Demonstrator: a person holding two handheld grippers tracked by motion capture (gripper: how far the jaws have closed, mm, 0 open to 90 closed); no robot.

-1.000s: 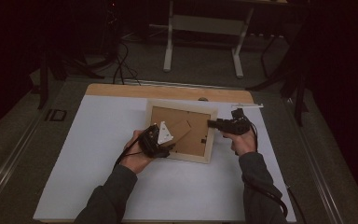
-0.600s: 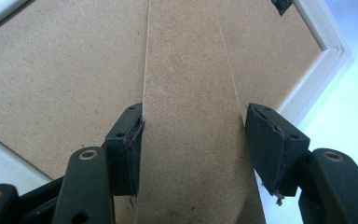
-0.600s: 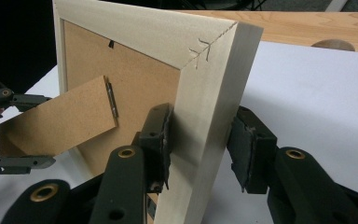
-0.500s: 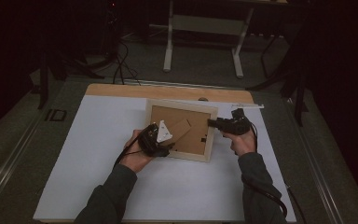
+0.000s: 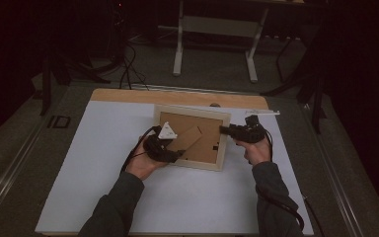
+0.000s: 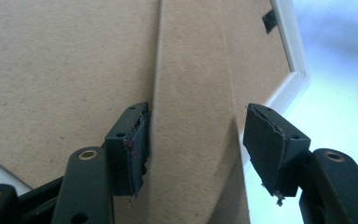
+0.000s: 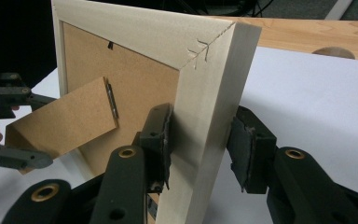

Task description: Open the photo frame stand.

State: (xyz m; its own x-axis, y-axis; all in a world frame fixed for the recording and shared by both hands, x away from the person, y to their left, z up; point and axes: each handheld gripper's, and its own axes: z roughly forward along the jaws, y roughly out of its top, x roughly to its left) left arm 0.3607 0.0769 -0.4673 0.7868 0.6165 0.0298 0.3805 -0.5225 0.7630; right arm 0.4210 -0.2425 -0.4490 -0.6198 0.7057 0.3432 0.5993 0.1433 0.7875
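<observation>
My right gripper clamps the wooden picture frame's right rail mid-table, while my left gripper, jaws apart, straddles the cardboard easel stand running lengthwise between them, left pad touching.

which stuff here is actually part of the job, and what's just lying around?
In the job:
- picture frame, lying back side up
- its cardboard stand flap
- left gripper, jaws straddling the flap
- right gripper, jaws on the frame's side rail

Just lying about:
- white mat covering the table
- table legs beyond
- cables on the floor
</observation>
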